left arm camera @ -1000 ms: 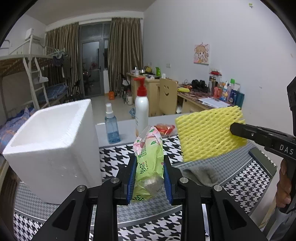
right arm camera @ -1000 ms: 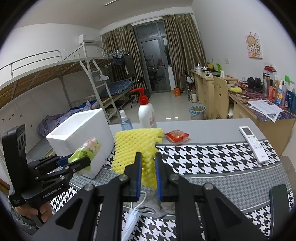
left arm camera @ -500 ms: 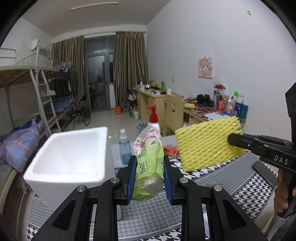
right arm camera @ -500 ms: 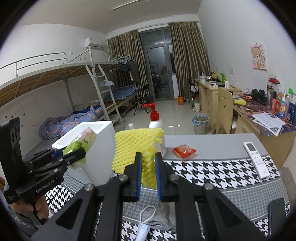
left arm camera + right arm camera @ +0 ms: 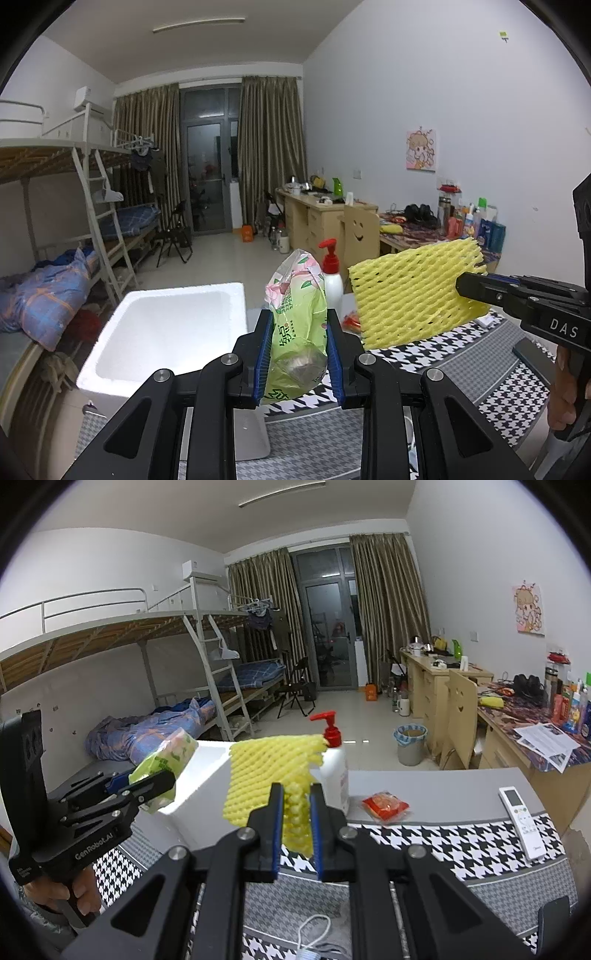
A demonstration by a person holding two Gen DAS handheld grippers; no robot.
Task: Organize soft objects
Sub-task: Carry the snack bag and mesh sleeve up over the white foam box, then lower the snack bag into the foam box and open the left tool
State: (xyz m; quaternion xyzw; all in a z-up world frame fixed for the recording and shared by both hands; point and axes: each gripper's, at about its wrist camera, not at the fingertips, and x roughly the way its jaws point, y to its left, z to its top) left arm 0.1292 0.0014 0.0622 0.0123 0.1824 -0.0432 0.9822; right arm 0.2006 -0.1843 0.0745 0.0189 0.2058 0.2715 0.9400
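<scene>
Beside the white foam box [image 5: 166,325], the left claw [image 5: 297,363] grips a green tissue pack [image 5: 297,332]; the right claw [image 5: 297,825], marked "DAS", grips yellow foam netting [image 5: 273,775].

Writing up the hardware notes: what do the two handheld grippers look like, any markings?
Both are matte black pistol-grip units with angular two-link fingers, silver pivot bolts and blue pads. The left gripper bears white "GenRobot.AI" lettering on its side, seen from the right wrist view. The right gripper shows white "DAS" lettering, the rest cut off. No cables visible on either.
</scene>
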